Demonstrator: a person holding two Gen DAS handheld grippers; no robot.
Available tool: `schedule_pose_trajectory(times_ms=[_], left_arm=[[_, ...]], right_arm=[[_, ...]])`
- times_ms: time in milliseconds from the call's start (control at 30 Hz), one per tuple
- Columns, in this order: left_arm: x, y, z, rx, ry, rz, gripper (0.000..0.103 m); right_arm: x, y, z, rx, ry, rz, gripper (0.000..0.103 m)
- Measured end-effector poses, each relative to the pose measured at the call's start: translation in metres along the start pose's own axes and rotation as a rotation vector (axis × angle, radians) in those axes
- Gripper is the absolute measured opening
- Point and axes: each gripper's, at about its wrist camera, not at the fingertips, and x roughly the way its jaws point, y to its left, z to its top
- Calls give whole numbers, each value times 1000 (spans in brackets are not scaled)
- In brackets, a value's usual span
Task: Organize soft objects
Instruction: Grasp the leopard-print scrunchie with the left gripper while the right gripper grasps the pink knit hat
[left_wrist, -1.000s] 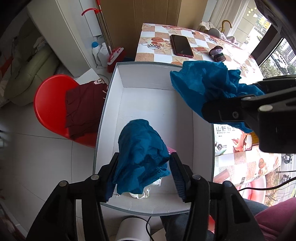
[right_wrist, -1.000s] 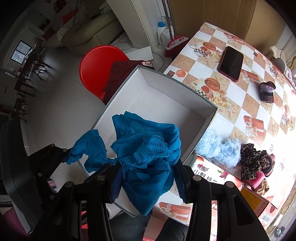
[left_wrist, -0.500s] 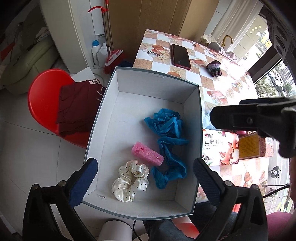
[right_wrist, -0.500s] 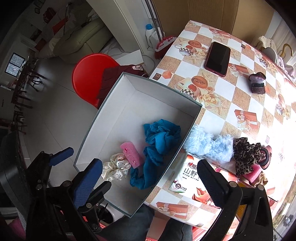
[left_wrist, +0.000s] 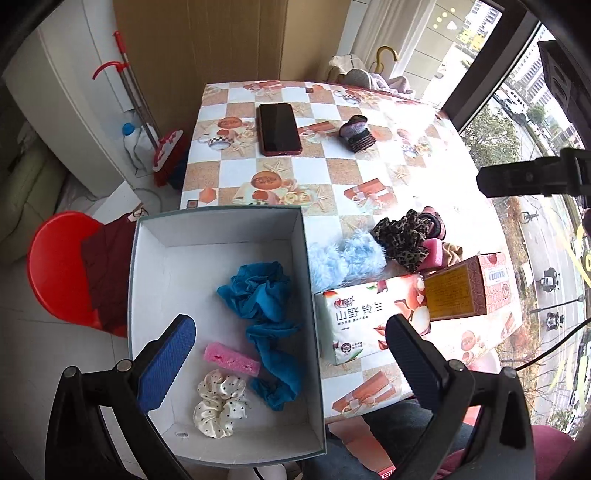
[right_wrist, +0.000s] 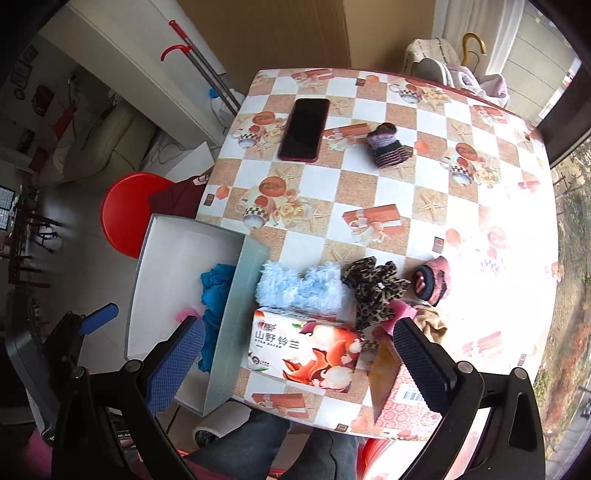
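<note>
Left wrist view gives us the white box (left_wrist: 221, 240) at the counter's (left_wrist: 266, 173) near-left edge, and inside it lie a crumpled blue cloth (left_wrist: 266, 306), a pink sponge (left_wrist: 232, 359) touching its lower part, and a cream dotted scrunchie (left_wrist: 219, 403) just below the sponge. Just beside the box's right wall, on the counter, we see a fluffy light-blue scrunchie (left_wrist: 345, 258), touching a leopard-print scrunchie (left_wrist: 402, 238) to its right. A second pink sponge (left_wrist: 434, 253) and a dark pink hair tie (left_wrist: 437, 225) sit against the leopard one. In front of these stands a tissue pack (left_wrist: 364, 319), with a patterned carton (left_wrist: 469, 290) at its right.

Our left gripper (left_wrist: 291, 363) hangs above the box with its jaws spread wide and nothing between them. Our right gripper (right_wrist: 301, 367) is likewise wide open and empty, hovering over the tissue pack (right_wrist: 306, 352) and the fluffy scrunchie (right_wrist: 299, 286).

Farther back on the counter lie a dark phone (left_wrist: 279, 129) and a striped knitted item (left_wrist: 356, 133), well apart from the box. A red stool (left_wrist: 55, 266) with a maroon cloth (left_wrist: 109, 266) stands on the floor left of the box.
</note>
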Motion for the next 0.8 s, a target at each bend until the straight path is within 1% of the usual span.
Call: schedule_pose_trajectory(times_ms=[100, 200, 267, 367, 400, 467, 567, 667, 800], left_arm=[[22, -36, 27, 82, 37, -19, 103], [57, -70, 50, 152, 89, -26, 103], [83, -87, 63, 181, 129, -31, 103], [122, -106, 81, 215, 180, -20, 103], [135, -111, 86, 221, 203, -11, 103], [160, -119, 94, 223, 258, -19, 103], [191, -130, 102, 234, 318, -22, 103], [216, -138, 106, 250, 372, 5, 103], [239, -143, 109, 256, 415, 36, 103]], right_arm=[[0, -62, 4, 126, 25, -45, 103], [17, -118, 2, 253, 66, -50, 103], [32, -148, -2, 320, 95, -44, 103], [59, -179, -3, 372, 137, -24, 103], [69, -187, -3, 380, 153, -15, 103], [90, -198, 1, 391, 184, 5, 103], [122, -209, 12, 392, 230, 27, 103], [152, -211, 24, 371, 275, 56, 103], [192, -210, 33, 326, 352, 46, 103]])
